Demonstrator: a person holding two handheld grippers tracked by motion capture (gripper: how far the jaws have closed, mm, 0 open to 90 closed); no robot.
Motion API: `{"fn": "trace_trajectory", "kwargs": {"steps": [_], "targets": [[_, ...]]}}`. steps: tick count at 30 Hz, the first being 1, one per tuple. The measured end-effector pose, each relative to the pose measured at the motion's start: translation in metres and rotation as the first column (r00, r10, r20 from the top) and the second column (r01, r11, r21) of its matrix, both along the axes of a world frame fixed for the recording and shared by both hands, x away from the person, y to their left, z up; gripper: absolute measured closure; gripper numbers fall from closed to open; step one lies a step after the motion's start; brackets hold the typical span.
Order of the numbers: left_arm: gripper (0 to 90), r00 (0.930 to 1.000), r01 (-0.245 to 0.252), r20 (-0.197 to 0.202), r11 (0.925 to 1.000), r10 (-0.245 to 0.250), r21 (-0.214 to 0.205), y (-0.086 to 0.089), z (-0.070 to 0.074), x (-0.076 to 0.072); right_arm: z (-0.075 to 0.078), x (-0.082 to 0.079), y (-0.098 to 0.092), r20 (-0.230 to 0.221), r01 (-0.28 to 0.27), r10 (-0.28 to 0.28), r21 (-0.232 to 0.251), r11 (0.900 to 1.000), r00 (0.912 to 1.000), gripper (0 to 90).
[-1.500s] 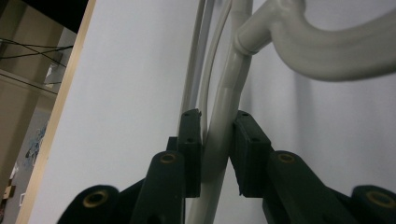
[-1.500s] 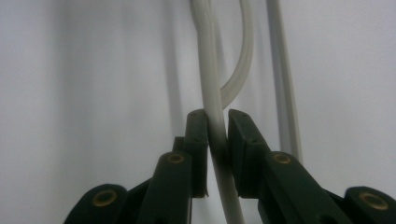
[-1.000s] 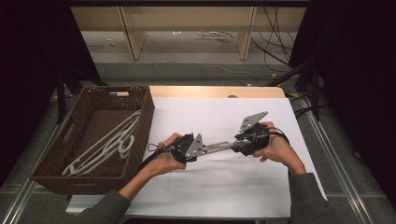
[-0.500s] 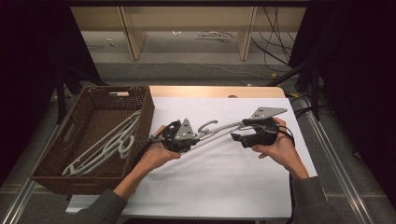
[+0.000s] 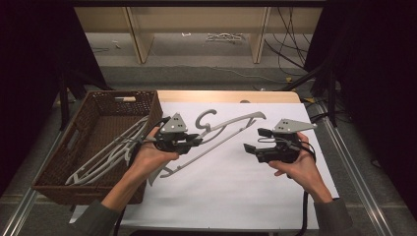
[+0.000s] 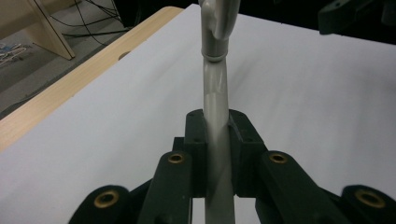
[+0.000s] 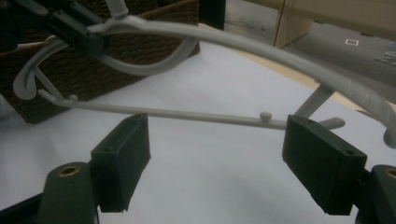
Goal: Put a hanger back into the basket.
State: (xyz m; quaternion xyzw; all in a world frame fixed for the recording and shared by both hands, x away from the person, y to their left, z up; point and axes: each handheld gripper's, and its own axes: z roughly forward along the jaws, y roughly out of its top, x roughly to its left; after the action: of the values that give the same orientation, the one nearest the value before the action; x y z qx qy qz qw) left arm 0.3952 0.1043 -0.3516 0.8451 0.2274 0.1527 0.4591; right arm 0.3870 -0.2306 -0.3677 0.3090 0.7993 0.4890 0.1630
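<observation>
Left hand-held gripper clamps the grey hanger; right hand-held gripper, just opening, seemingly empty.

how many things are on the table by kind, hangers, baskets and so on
grey hangers: 3, one held in the left claw above the white sheet, at least two lying in the basket (they overlap, so the count there is a best reading)
grey hanger held
hangers in the basket
brown wicker basket: 1
white sheet: 1
total: 5
</observation>
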Motion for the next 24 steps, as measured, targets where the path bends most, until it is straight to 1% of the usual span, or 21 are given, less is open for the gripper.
{"fn": "trace_trajectory", "kwargs": {"steps": [1, 2, 3, 4, 5, 6, 7, 8, 10, 11, 14, 16, 18, 19, 20, 21, 22, 24], "targets": [[79.5, 1.0, -0.004, 0.008, 1.0, 0.004, -0.002, 0.003, 0.005, -0.001, 0.001, -0.002, 0.0, 0.004, -0.007, 0.007, 0.004, 1.0, 1.0, 24.5], [79.5, 0.9998, -0.012, 0.014, 0.9997, 0.012, -0.021, 0.005, 0.01, -0.002, 0.002, -0.005, -0.001, 0.008, 0.0, 0.0, 0.006, 1.0, 1.0, 24.5], [79.5, 0.9997, -0.018, 0.015, 0.9994, 0.018, -0.029, 0.008, 0.014, -0.002, 0.003, -0.007, -0.001, 0.016, 0.002, -0.002, 0.012, 0.9999, 0.9999, 24.2], [79.5, 0.9997, -0.023, 0.01, 0.9994, 0.023, -0.025, 0.011, 0.019, -0.003, 0.003, -0.01, -0.001, 0.018, -0.004, 0.004, 0.014, 0.9999, 0.9998, 24.2], [79.5, 0.9996, -0.028, 0.007, 0.9991, 0.028, -0.033, 0.014, 0.023, -0.004, 0.004, -0.012, -0.002, 0.026, -0.002, 0.001, 0.01, 1.0, 0.9997, 24.2], [79.5, 0.9996, -0.024, 0.011, 0.9991, 0.025, -0.035, 0.016, 0.028, -0.004, 0.004, -0.014, -0.001, 0.035, 0.006, -0.006, 0.021, 0.9998, 0.9994, 24.2], [79.5, 0.9997, -0.021, 0.009, 0.9986, 0.021, -0.049, 0.019, 0.032, -0.005, 0.004, -0.017, -0.001, 0.026, 0.001, -0.002, 0.02, 0.9998, 0.9997, 24.1], [79.5, 0.9999, -0.01, 0.011, 0.9982, 0.011, -0.059, 0.021, 0.038, -0.007, 0.003, -0.018, -0.001, 0.029, 0.003, -0.004, 0.024, 0.9997, 0.9996, 24.1], [79.5, 0.9998, -0.004, 0.019, 0.9986, 0.005, -0.053, 0.024, 0.046, -0.01, 0.0, -0.02, 0.0, 0.041, 0.007, -0.008, 0.028, 0.9996, 0.9991, 23.9], [79.5, 0.9998, -0.002, 0.019, 0.9984, 0.003, -0.056, 0.026, 0.05, -0.011, -0.001, -0.022, 0.0, 0.023, 0.006, -0.007, 0.022, 0.9997, 0.9997, 23.9], [79.5, 0.9995, 0.001, 0.032, 0.998, 0.001, -0.063, 0.032, 0.064, -0.014, -0.007, -0.025, 0.001, 0.031, 0.003, -0.004, 0.02, 0.9998, 0.9995, 23.9], [79.5, 0.999, -0.003, 0.044, 0.9977, 0.006, -0.067, 0.037, 0.072, -0.015, -0.011, -0.027, 0.002, 0.034, 0.009, -0.01, 0.03, 0.9995, 0.9994, 24.4], [79.5, 0.9979, -0.016, 0.061, 0.9976, 0.02, -0.068, 0.044, 0.079, -0.015, -0.015, -0.03, 0.002, 0.042, 0.018, -0.02, 0.038, 0.9991, 0.9989, 24.6], [79.5, 0.9975, -0.023, 0.065, 0.9972, 0.027, -0.071, 0.047, 0.081, -0.015, -0.018, -0.032, 0.002, 0.043, 0.022, -0.024, 0.043, 0.9988, 0.9988, 24.6], [79.5, 0.9969, -0.035, 0.067, 0.9965, 0.04, -0.076, 0.051, 0.084, -0.016, -0.02, -0.033, 0.002, 0.038, 0.019, -0.021, 0.039, 0.9991, 0.9991, 24.7], [79.5, 0.9963, -0.041, 0.072, 0.9966, 0.046, -0.072, 0.054, 0.086, -0.016, -0.022, -0.034, 0.002, 0.043, 0.017, -0.02, 0.047, 0.9987, 0.9989, 24.9], [79.5, 0.9956, -0.048, 0.077, 0.9967, 0.053, -0.066, 0.058, 0.088, -0.016, -0.024, -0.036, 0.002, 0.045, 0.026, -0.028, 0.052, 0.9983, 0.9986, 24.9], [79.5, 0.994, -0.061, 0.086, 0.9957, 0.067, -0.07, 0.066, 0.09, -0.015, -0.028, -0.039, 0.001, 0.047, 0.035, -0.038, 0.059, 0.9976, 0.9981, 24.9]]}}
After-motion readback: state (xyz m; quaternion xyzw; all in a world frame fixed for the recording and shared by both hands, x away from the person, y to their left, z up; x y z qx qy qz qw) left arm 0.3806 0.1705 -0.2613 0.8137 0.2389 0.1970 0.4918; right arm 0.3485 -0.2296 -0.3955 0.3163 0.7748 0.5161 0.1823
